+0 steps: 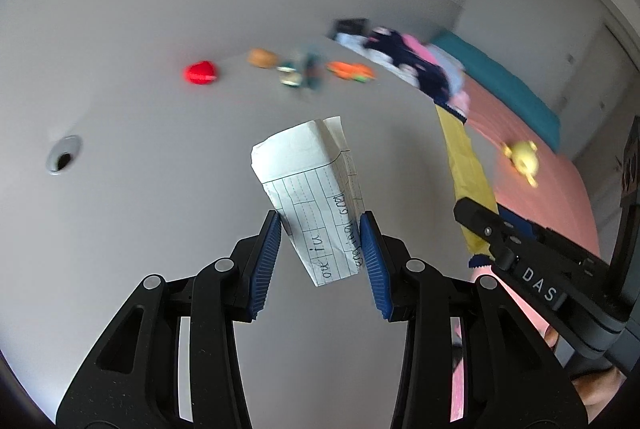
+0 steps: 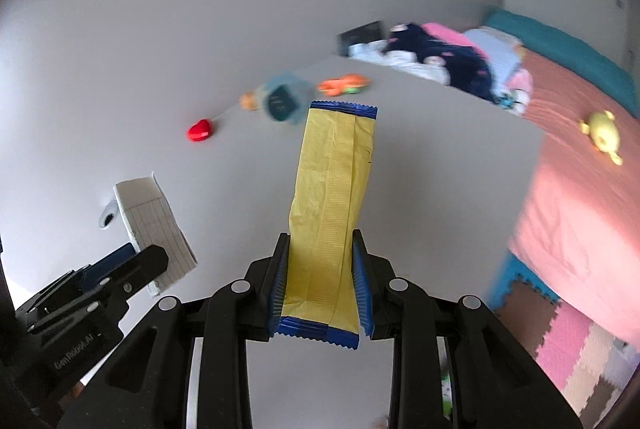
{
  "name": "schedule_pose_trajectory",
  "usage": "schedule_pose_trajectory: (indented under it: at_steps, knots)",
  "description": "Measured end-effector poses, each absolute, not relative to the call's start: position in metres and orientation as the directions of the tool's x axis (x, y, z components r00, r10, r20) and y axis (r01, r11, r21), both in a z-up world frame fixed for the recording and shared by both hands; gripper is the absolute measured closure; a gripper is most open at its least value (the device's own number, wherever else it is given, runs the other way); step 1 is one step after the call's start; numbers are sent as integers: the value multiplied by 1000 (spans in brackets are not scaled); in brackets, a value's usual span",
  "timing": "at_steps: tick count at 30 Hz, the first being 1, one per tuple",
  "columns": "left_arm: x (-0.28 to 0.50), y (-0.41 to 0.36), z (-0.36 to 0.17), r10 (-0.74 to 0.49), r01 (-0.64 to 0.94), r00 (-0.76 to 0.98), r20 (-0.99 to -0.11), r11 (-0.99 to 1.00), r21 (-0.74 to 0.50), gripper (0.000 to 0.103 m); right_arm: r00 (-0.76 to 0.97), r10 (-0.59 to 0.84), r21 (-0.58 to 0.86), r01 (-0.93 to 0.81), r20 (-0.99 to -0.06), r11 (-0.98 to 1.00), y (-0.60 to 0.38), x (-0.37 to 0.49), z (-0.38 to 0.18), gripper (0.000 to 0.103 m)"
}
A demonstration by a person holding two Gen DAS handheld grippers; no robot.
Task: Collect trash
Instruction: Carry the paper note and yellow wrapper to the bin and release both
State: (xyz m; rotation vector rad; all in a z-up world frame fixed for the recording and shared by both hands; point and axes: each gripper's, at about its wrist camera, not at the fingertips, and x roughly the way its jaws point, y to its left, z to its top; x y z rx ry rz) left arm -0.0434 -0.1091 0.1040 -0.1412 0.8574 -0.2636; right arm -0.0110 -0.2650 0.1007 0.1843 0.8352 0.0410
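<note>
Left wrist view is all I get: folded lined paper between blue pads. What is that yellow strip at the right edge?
Observer: A yellow wrapper with blue crimped ends, clamped in the right gripper.
Operator: Is it torn or crumpled?
Observer: Neither that I can see; it looks flat and empty, standing upright from the pads, with a seam down its middle.
Operator: Anything below the pink bed that I miss?
Observer: Yes, interlocking foam floor mats in pink, brown, cream and blue beside the pink bed.
Operator: And my paper, from over there?
Observer: The folded lined paper shows its ruled side, held in the left gripper.
</note>
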Motion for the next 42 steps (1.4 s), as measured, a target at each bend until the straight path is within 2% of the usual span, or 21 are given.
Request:
schedule_pose_trajectory:
  at_steps: [9, 19, 36, 39, 40, 41, 42]
  knots:
    - [-94, -210, 93, -389, 360, 562, -730, 910, -208, 62, 704, -2, 179, 183, -710, 967, -351, -94, 98, 72]
    - [-134, -305, 58, -450, 521, 450, -772, 834, -182, 62, 659, -116, 185, 369, -743, 911, -438, -177, 61, 72]
    - [-196, -393, -5, -413, 696, 283, -866, 710, -111, 61, 538, -183, 184, 557, -823, 810, -506, -253, -1, 72]
    - [-201, -400, -14, -399, 711, 263, -878, 696, -104, 58, 521, -181, 183, 571, -834, 800, -511, -255, -7, 71]
    - [-203, -403, -17, -394, 722, 246, -886, 685, -104, 54, 519, -180, 185, 575, -836, 797, -513, -255, -8, 67]
    - [-203, -405, -20, -381, 728, 232, -895, 679, -100, 30, 516, -176, 193, 583, -838, 790, -514, -255, -10, 40]
    - [-204, -406, -21, -371, 731, 224, -901, 676, -96, 7, 525, -166, 219, 593, -835, 775, -518, -256, -11, 5]
